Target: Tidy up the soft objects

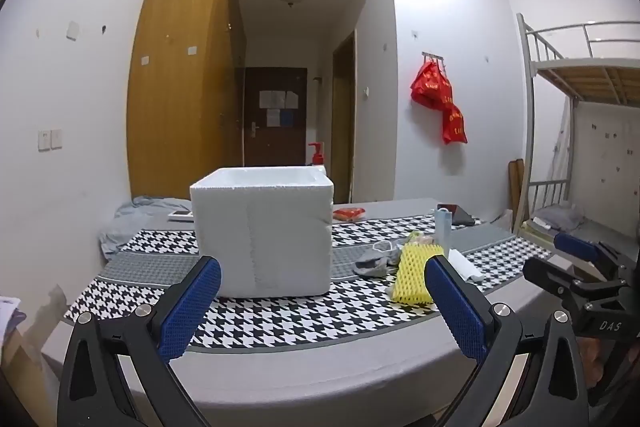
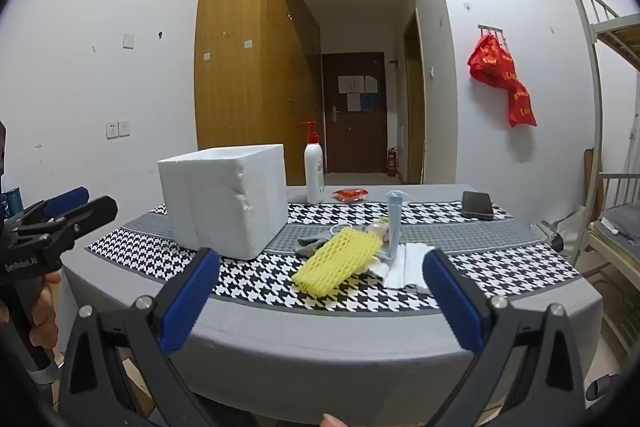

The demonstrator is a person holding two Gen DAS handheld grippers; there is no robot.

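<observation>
Soft items, yellow foam net (image 2: 338,259) foremost, heaped beside open foam box (image 2: 224,201) near surface (image 2: 360,339) front edge, evidently awaiting boxing; left gripper (image 1: 322,301) and right gripper (image 2: 320,297) fingers apart, empty.

We see a pump bottle (image 2: 314,173) w/ red top standing on the table (image 2: 360,339) behind the box, a dark phone (image 2: 477,205) far right. Red bags (image 2: 502,79) hang on the wall; wooden wardrobe (image 2: 248,59) left, bunk bed (image 1: 588,67) right.
</observation>
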